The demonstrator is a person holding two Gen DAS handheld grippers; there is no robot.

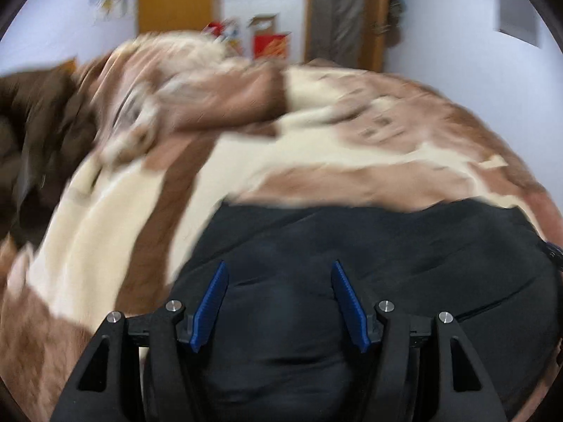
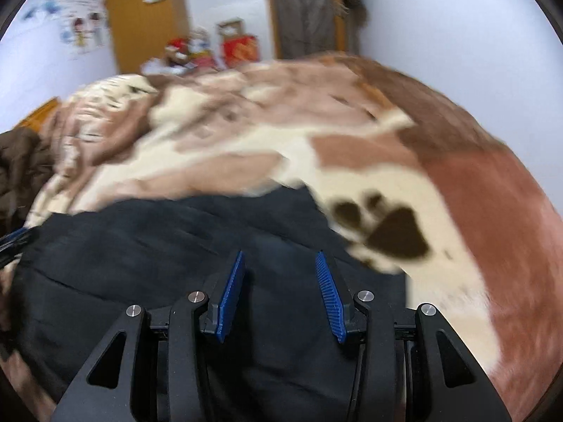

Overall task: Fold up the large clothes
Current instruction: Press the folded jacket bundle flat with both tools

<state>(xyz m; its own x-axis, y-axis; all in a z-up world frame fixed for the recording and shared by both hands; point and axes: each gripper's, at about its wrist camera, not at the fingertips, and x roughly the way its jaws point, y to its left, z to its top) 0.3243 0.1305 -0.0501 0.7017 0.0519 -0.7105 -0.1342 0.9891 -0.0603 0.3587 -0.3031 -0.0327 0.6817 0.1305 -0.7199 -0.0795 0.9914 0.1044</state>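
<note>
Pale walls (image 2: pixel 422 17) ring a bed under a brown-and-cream blanket (image 2: pixel 246 140). Behind the bed stand an orange wardrobe (image 2: pixel 147 24) and a wood-framed door (image 2: pixel 306 10).

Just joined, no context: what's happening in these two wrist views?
A person holds a gripper in each hand over a black garment spread on a bed with a brown and cream blanket. The left gripper and right gripper both point down at the garment with jaws apart and nothing between the pads. Nothing is gripped yet, and no fold shows in the black cloth. Both views are blurred.
</note>
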